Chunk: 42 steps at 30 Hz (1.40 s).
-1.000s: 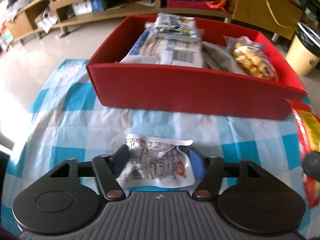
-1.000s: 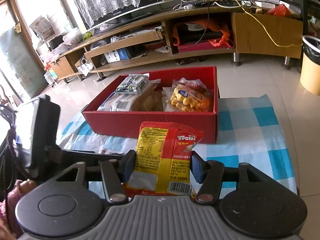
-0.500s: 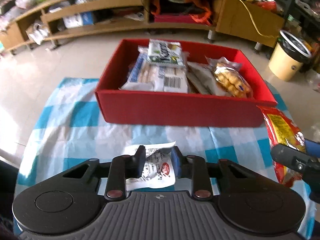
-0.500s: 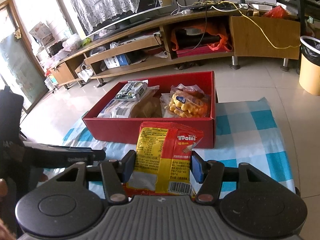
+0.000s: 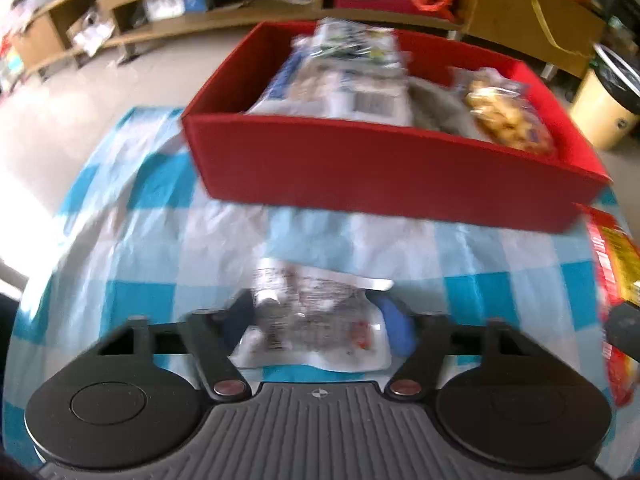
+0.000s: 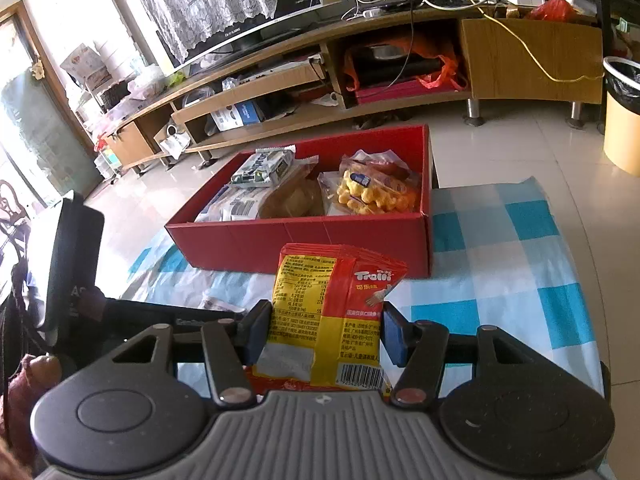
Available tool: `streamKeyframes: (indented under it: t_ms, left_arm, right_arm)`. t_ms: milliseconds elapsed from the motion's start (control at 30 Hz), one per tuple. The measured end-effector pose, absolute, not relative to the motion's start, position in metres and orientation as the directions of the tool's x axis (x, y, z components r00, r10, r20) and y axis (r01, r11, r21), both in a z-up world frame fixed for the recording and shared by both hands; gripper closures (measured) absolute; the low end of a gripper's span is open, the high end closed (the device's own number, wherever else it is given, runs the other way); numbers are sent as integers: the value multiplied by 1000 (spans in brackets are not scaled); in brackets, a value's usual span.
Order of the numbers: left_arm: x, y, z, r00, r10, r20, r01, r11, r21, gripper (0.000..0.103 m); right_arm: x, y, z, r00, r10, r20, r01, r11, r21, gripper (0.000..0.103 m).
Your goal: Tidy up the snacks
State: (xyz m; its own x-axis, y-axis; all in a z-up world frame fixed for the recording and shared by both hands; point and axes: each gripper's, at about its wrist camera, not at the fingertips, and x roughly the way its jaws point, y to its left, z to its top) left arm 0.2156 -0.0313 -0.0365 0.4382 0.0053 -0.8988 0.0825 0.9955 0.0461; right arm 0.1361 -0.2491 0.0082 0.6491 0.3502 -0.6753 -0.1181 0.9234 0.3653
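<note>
A crinkled white snack packet (image 5: 320,332) lies on the checked cloth between the fingers of my left gripper (image 5: 316,314). Its jaws are opening and the pads stand off the packet's edges; this view is blurred. In front of it stands a red box (image 5: 380,172) holding several snack bags. My right gripper (image 6: 324,332) is shut on a red and yellow Trolli bag (image 6: 332,312), held upright above the cloth in front of the red box (image 6: 304,244). That bag (image 5: 616,264) also shows at the right edge of the left wrist view.
A blue and white checked cloth (image 6: 500,280) covers the low table. The box holds a bag of yellow puffs (image 6: 372,192) and white packets (image 6: 264,168). Behind are tiled floor, a long wooden TV cabinet (image 6: 532,60) and a yellow bin (image 6: 622,132) at right.
Half a second ago the left jaws had pinched the white packet and the view had pulled back. Now they stand wide again, low over the cloth. The right gripper and its bag stay put.
</note>
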Motion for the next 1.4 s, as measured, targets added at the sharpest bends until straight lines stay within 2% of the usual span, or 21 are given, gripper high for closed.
streamKeyframes:
  t_ms: [67, 133, 233, 267, 300, 367, 400, 433, 500, 533, 567, 733, 800, 833, 900, 933, 1000, 1200, 1267, 1400]
  left_arm:
    - [210, -38, -29, 455, 18, -890, 107, 991, 75, 53]
    - [206, -41, -20, 470, 9, -883, 127, 989, 78, 57]
    - [201, -43, -9, 483, -9, -876, 142, 988, 68, 71]
    - [201, -43, -5, 483, -21, -876, 147, 988, 57, 86]
    - [200, -40, -1, 478, -41, -877, 152, 988, 37, 93]
    - [199, -35, 4, 475, -61, -878, 153, 988, 14, 93]
    - [200, -34, 7, 474, -59, -879, 154, 988, 17, 91]
    - [200, -32, 7, 472, -53, -880, 156, 987, 24, 79]
    - [200, -28, 6, 477, -20, -879, 123, 991, 44, 42]
    - [201, -27, 4, 481, -12, -877, 112, 992, 48, 15]
    - [200, -25, 3, 491, -12, -871, 102, 994, 44, 9]
    - [215, -28, -25, 414, 16, -910, 53, 998, 42, 9]
    - [222, -28, -43, 366, 23, -930, 24, 999, 34, 16]
    - [221, -29, -46, 386, 58, -921, 8, 998, 66, 14]
    - [217, -30, -43, 409, 53, -911, 12, 998, 63, 26]
    - [215, -32, -38, 419, 48, -907, 33, 997, 68, 40]
    - [210, -35, -29, 436, 50, -898, 53, 995, 81, 48]
    - [199, -35, -8, 457, 18, -889, 100, 992, 72, 60]
    - [196, -33, -1, 470, 16, -883, 113, 991, 78, 68]
    - [189, -37, 6, 445, -34, -895, 173, 984, 49, 70]
  right_arm:
    - [135, -250, 8, 650, 351, -674, -118, 923, 367, 50]
    - [134, -251, 8, 655, 348, -671, -114, 923, 368, 50]
    - [132, -252, 11, 663, 344, -665, -110, 923, 368, 50]
    - [132, -253, 12, 666, 342, -663, -110, 924, 366, 50]
    - [131, -253, 14, 670, 341, -659, -110, 924, 365, 50]
    - [129, -255, 18, 678, 339, -652, -109, 924, 366, 50]
    - [128, -256, 21, 682, 337, -650, -109, 924, 366, 50]
    - [128, -256, 23, 685, 336, -647, -107, 924, 366, 50]
    - [127, -257, 26, 690, 335, -642, -108, 924, 366, 50]
    - [125, -257, 26, 692, 334, -640, -108, 924, 366, 50]
    - [125, -258, 27, 693, 336, -637, -109, 923, 368, 50]
    - [124, -261, 24, 690, 347, -635, -113, 918, 379, 50]
    - [123, -263, 22, 688, 355, -633, -116, 915, 387, 50]
    - [123, -263, 21, 687, 358, -633, -116, 913, 391, 50]
    - [121, -266, 19, 686, 365, -630, -116, 909, 401, 50]
    - [120, -268, 18, 687, 367, -627, -116, 907, 405, 50]
    - [119, -271, 17, 689, 368, -624, -113, 905, 409, 50]
    - [114, -281, 20, 707, 365, -606, -99, 899, 426, 50]
    - [113, -283, 22, 711, 363, -602, -100, 900, 425, 50]
    - [112, -284, 24, 713, 366, -599, -102, 898, 427, 50]
